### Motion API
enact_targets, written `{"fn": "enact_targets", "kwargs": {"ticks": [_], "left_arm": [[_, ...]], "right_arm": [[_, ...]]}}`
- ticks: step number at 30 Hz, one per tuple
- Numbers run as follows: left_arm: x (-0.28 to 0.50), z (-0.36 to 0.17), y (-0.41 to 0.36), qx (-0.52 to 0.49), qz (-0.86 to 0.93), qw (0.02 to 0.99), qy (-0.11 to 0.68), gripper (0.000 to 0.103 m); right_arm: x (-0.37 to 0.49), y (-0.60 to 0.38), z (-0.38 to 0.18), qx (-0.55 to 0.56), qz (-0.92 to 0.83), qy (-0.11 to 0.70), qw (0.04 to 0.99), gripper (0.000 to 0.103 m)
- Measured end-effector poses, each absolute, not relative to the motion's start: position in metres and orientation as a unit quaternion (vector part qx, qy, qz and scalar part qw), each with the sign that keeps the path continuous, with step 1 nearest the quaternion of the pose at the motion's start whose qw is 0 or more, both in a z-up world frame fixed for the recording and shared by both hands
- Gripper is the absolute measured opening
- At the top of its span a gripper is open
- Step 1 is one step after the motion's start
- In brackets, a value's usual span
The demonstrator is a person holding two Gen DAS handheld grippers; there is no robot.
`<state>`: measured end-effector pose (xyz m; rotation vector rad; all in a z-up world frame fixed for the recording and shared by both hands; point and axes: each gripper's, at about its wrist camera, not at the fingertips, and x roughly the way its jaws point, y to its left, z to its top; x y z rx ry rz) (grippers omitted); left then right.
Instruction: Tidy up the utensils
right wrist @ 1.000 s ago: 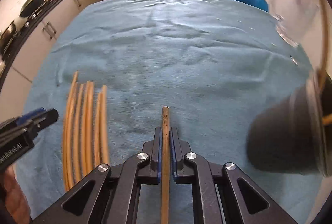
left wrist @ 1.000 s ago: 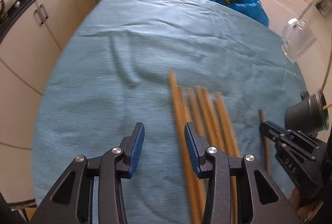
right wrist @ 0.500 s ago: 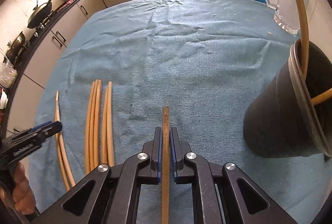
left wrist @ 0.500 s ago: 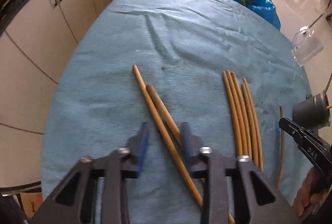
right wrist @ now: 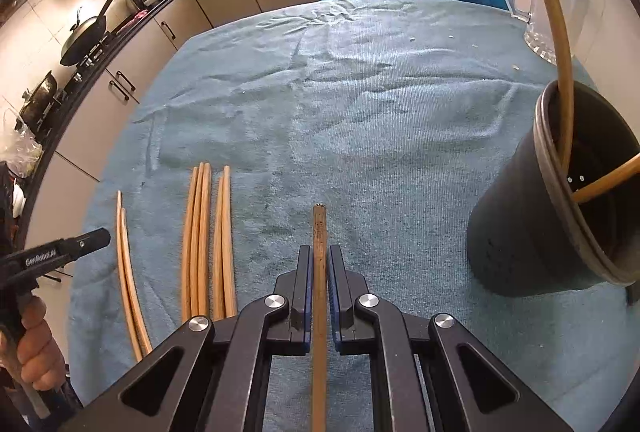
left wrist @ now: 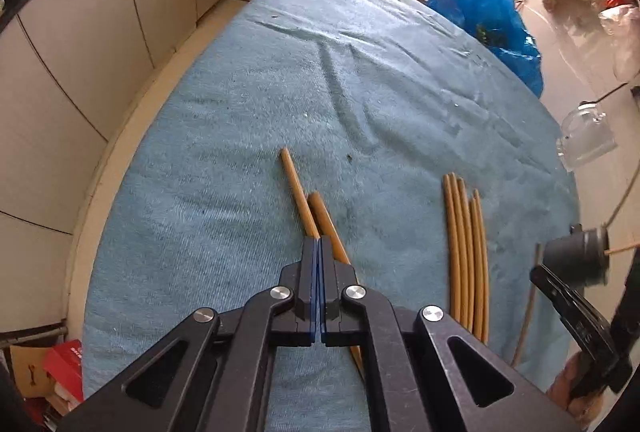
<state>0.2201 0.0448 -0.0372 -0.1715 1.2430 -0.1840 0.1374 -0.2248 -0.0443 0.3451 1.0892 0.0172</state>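
Left pair (left wrist: 308, 209): two chopsticks on the blue cloth (left wrist: 240, 135); their near ends run under the left fingers.
Left gripper (left wrist: 319, 248): fingers clenched flat together, nothing visibly between them; whether the tips touch the pair I cannot tell.
Bundle (right wrist: 208, 240): five chopsticks side by side, between the two grippers.
Right gripper (right wrist: 319, 264): fingers grasping one darker chopstick (right wrist: 319, 232) that points ahead past the tips.
Holder (right wrist: 528, 224): black, right of it, two chopsticks inside.
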Motion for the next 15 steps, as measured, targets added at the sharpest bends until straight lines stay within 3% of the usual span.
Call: {"fn": "enact_targets", "kwargs": {"ticks": [3, 6, 10, 14, 15], "left_arm": [[0.223, -0.044, 0.039, -0.069, -0.071, 0.801, 0.591, 0.002], [0.225, -0.046, 0.036, -0.066, -0.063, 0.804, 0.587, 0.016], [0.230, -0.047, 0.032, -0.066, -0.061, 0.805, 0.586, 0.022], [0.236, -0.048, 0.026, -0.057, -0.058, 0.807, 0.584, 0.021], [0.235, -0.048, 0.026, -0.057, -0.059, 0.809, 0.582, 0.015]], "right_arm": [[0.136, -0.225, -0.042, 0.164, 0.010, 0.513, 0.843, 0.007], [0.136, -0.225, -0.042, 0.164, 0.013, 0.513, 0.842, 0.007], [0.136, -0.226, -0.042, 0.166, 0.014, 0.514, 0.842, 0.007], [0.137, -0.226, -0.043, 0.167, 0.015, 0.514, 0.841, 0.007], [0.137, -0.226, -0.043, 0.167, 0.016, 0.513, 0.842, 0.007]]}}
